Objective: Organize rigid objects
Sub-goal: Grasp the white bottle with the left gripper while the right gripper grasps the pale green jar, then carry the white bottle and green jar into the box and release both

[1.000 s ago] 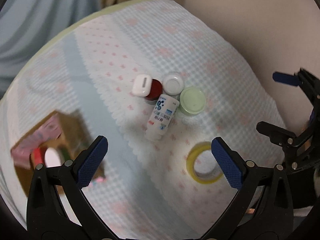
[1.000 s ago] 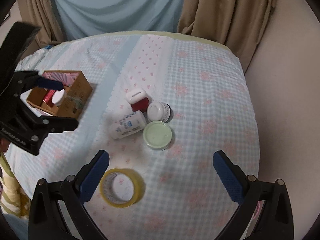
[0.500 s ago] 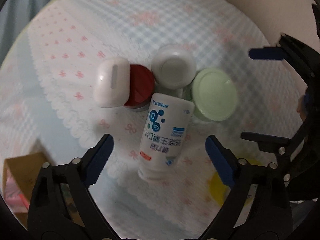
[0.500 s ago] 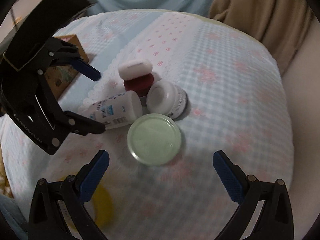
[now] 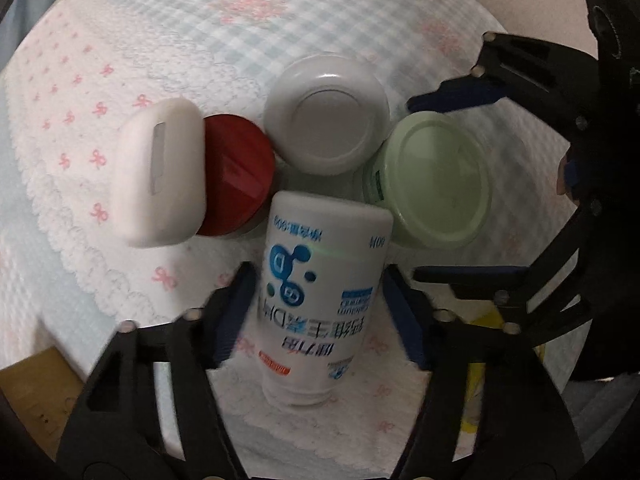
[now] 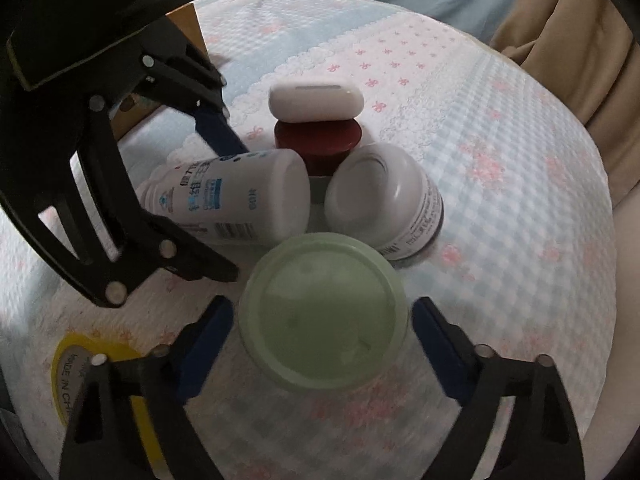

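The left gripper (image 5: 320, 312) has its blue-padded fingers spread on both sides of the white plastic bottle (image 5: 316, 300), close to its walls; whether the pads touch it I cannot tell. The bottle lies on its side, smooth and cylindrical, with a blue printed label, its flat bottom toward 12 o'clock in the left wrist view.

The right gripper (image 6: 322, 340) also has its fingers spread, one at each side of the green-lidded jar (image 6: 324, 312), with small gaps visible. The lid is round, pale green and matte.

In the right wrist view, at 1 o'clock from the green lid, stands a round white-capped jar (image 6: 384, 204), tilted, with a printed band on its wall. At 12 o'clock a white rounded case (image 6: 316, 102) rests on a red round container (image 6: 318, 142). What is inside these containers is hidden.

All lie on a soft checked cloth (image 6: 500, 208) with pink flowers and a scalloped lace edge. A yellow tape roll (image 6: 76, 376) lies at 8 o'clock, and a cardboard box (image 6: 188, 28) corner shows at 11 o'clock.
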A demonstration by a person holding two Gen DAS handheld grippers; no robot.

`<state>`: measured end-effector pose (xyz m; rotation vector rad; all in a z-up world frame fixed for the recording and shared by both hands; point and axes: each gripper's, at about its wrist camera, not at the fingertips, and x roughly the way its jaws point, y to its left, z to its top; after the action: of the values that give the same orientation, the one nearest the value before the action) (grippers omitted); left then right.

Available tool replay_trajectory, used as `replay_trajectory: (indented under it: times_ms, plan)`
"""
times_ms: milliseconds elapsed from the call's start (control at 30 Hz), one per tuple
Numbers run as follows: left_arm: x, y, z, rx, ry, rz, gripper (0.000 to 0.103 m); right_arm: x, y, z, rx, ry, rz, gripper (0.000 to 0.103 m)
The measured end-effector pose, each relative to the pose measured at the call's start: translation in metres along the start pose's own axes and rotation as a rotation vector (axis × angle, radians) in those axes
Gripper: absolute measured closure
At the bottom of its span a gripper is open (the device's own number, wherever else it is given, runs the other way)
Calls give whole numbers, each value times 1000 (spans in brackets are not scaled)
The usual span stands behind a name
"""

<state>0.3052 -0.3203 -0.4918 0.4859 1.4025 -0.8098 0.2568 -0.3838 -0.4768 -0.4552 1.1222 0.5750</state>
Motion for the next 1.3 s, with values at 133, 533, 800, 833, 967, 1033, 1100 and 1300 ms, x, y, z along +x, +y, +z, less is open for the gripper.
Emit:
replay_trajectory:
  times_ms: [133,533,800,833,967,1033,1100,1300]
  plan:
    - [5,0,5,3,3,9,54,4,-1,3,15,12,9,37]
    - [-18,-10,-5,-35,-19,40,55,-1,-12,7,125,24,-9,37]
    - [-51,-6,-14,-107,-59,53,56,-35,-11,10,212,4,-39,37]
    - [-57,-7,-16,-114,-67,55,56,-40,-9,11,214,1,-43,37]
    - [-85,-11,-25,-148,-106,64,56,-66,-2,16,235,-19,-65,37]
    - [-101,-18,-33,-165,-130,74,56,-81,2,20,255,-33,-79,37]
    - [-119,-18,-42,-181,-152,81,56,-98,10,21,282,-48,-92,37]
    - [-198,-26,-78,-258,-250,84,56,-165,29,44,412,-97,-122,37]
